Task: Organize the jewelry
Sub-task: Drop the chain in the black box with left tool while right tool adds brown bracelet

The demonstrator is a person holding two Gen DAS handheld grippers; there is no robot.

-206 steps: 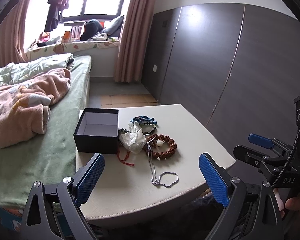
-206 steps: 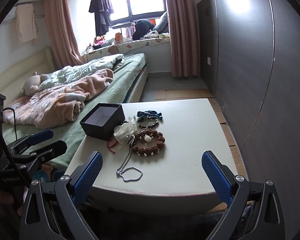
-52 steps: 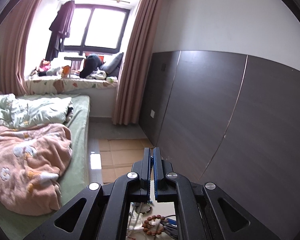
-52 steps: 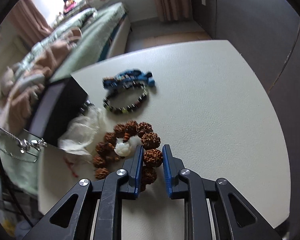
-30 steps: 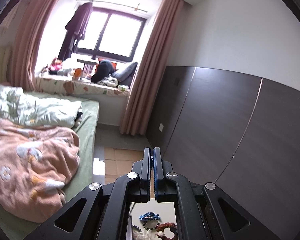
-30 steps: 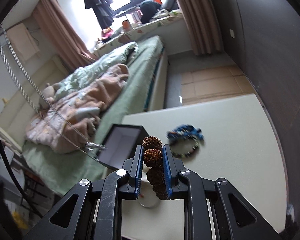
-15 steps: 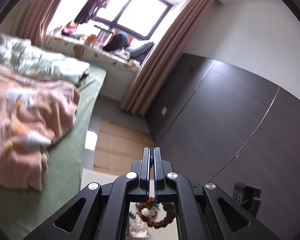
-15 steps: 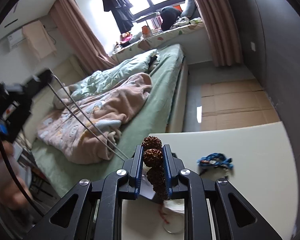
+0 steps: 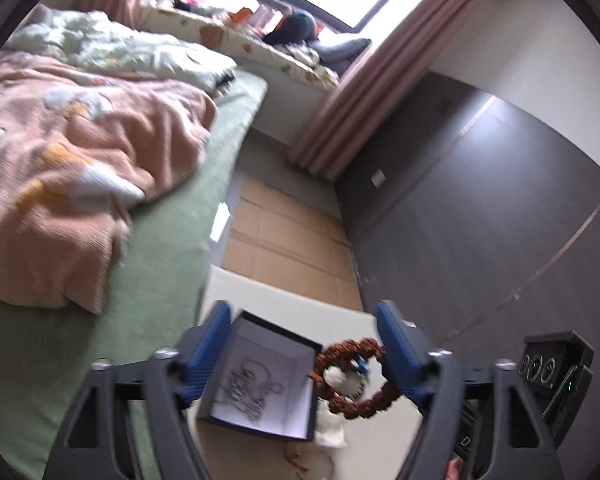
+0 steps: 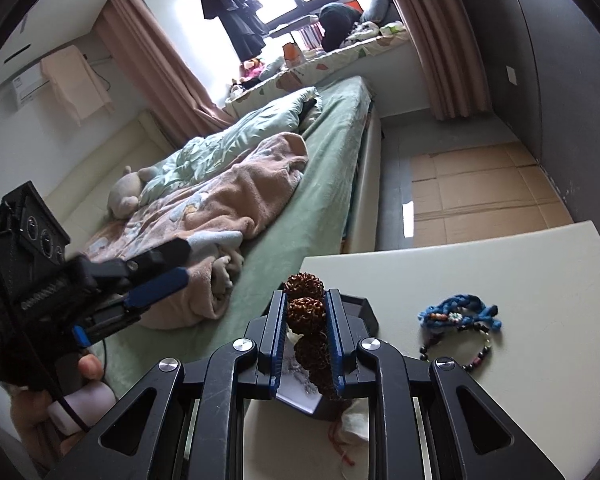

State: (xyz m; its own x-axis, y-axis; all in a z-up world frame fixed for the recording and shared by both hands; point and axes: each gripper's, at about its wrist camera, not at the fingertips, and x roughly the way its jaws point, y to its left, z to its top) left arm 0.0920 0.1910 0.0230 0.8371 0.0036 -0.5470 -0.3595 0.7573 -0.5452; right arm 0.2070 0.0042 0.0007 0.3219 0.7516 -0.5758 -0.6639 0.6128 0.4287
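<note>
A black open box with a white lining sits on the cream table. A silver chain necklace lies inside it. My left gripper is open and empty above the box. My right gripper is shut on a brown bead bracelet with a white pendant and holds it in the air just right of the box; it shows in the left wrist view too. A blue braided bracelet and a dark bead bracelet lie on the table at the right.
A crumpled white plastic bag and a red cord lie beside the box. A bed with a green sheet and a pink blanket borders the table's left side. A dark panelled wall is on the right.
My left gripper has opened and let the silver chain drop into the box. My right gripper has carried the brown bead bracelet up and left toward the box.
</note>
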